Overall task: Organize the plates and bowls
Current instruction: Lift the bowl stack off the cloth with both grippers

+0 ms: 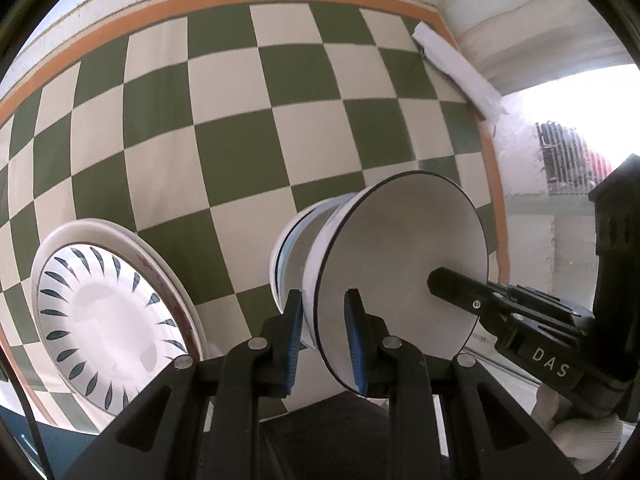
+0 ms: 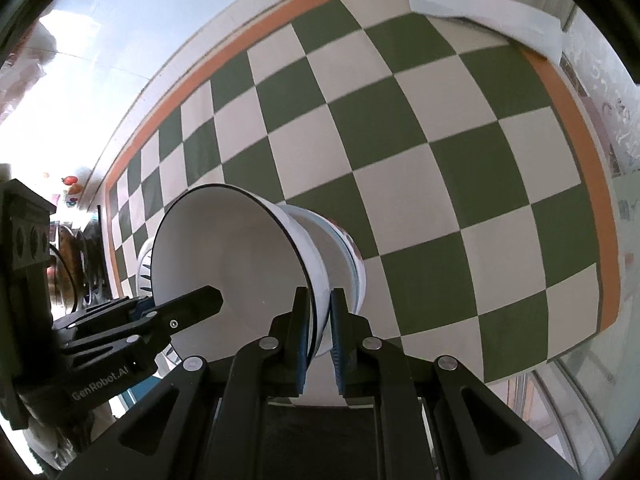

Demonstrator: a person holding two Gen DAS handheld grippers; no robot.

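Note:
A white bowl with a thin black rim sits nested on a stack of other bowls on the checkered tablecloth. My left gripper straddles its near rim, one finger inside and one outside, with a gap around the rim. My right gripper is shut on the opposite rim of the same bowl; it also shows in the left wrist view reaching into the bowl. A stack of plates, the top one with a dark leaf pattern, lies to the left.
The green and cream checkered cloth with an orange border covers the table. A folded white paper lies at the far corner; it also shows in the right wrist view. A bright window area is at the right.

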